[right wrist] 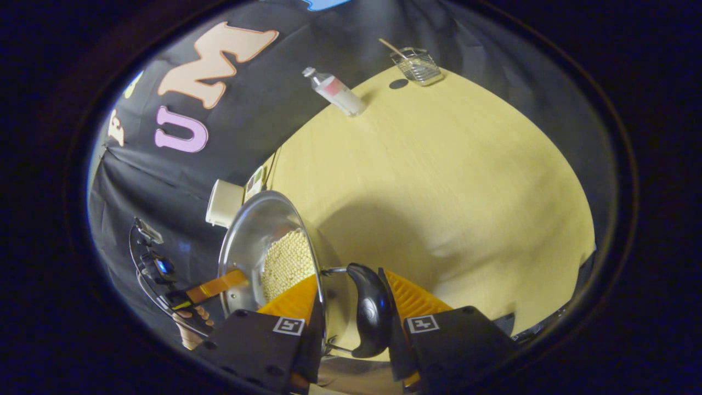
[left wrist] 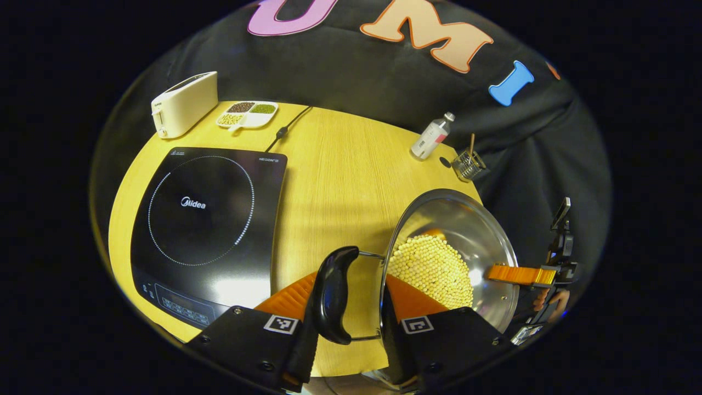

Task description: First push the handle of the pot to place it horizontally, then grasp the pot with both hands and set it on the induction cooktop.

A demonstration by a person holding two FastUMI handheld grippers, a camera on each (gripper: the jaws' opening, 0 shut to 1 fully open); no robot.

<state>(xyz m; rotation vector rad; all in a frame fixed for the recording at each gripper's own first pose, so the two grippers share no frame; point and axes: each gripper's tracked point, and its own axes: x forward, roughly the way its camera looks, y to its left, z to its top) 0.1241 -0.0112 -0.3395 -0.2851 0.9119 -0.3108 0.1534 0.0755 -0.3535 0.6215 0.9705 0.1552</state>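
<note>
A steel pot [left wrist: 471, 225] holding pale round beans [left wrist: 433, 269] is at the right of the wooden table [left wrist: 340, 164], and it casts a broad shadow. My left gripper [left wrist: 351, 280] straddles the pot's black handle [left wrist: 333, 296] and rim, one finger outside the handle and the other inside the pot, shut on them. At the far rim, my right gripper [left wrist: 521, 274] is held by a hand. In the right gripper view, my right gripper [right wrist: 351, 277] clamps the other black handle [right wrist: 373, 312] and the rim of the pot [right wrist: 252, 236]. The induction cooktop [left wrist: 208, 219] lies at the table's left.
A white toaster [left wrist: 184, 104], a divided dish of beans [left wrist: 247, 114] and a power cord [left wrist: 285, 129] sit behind the cooktop. A plastic bottle [left wrist: 433, 137] and a wire basket [left wrist: 469, 164] stand at the back right. Bare tabletop lies between cooktop and pot.
</note>
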